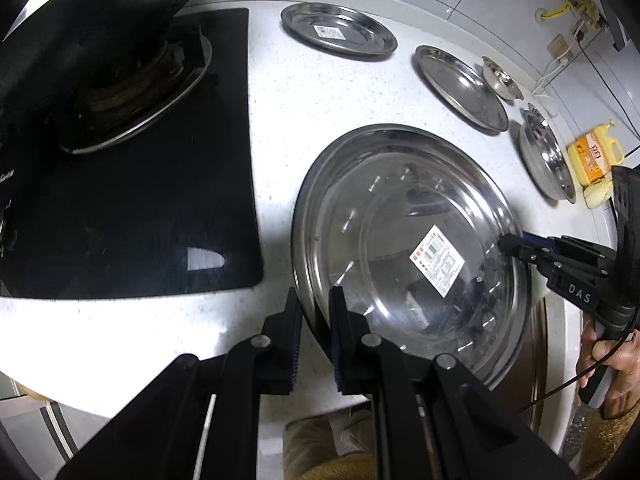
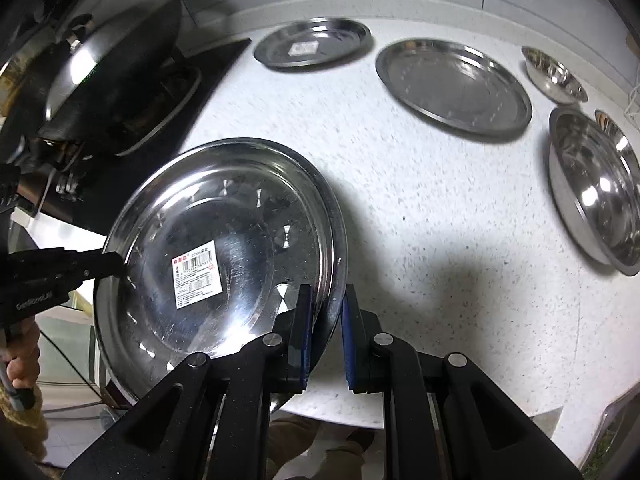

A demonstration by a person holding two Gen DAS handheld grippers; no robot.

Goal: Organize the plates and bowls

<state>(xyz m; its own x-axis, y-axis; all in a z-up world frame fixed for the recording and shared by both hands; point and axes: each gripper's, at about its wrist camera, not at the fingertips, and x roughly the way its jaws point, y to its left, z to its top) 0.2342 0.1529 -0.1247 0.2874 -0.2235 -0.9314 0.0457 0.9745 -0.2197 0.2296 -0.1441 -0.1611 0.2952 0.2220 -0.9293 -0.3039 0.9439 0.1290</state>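
A large steel plate (image 1: pixel 400 232) (image 2: pixel 224 236) with a white label in its middle hangs over the front edge of the white counter (image 1: pixel 280 120). My left gripper (image 1: pixel 316 300) (image 2: pixel 116 266) is shut on the plate's rim on one side. My right gripper (image 2: pixel 326 300) (image 1: pixel 506 244) is shut on the opposite rim. On the counter behind lie a labelled steel plate (image 1: pixel 338 34) (image 2: pixel 312 44), a plain steel plate (image 1: pixel 460 88) (image 2: pixel 452 84), a small bowl (image 1: pixel 502 78) (image 2: pixel 554 76) and a larger bowl (image 1: pixel 546 156) (image 2: pixel 596 184).
A black stove top (image 1: pixel 160 200) with a wok (image 2: pixel 104 80) and its steel lid lies to the left. A yellow bottle (image 1: pixel 592 160) stands at the far right by the tiled wall. A person's hand (image 1: pixel 612 356) holds the right gripper's handle.
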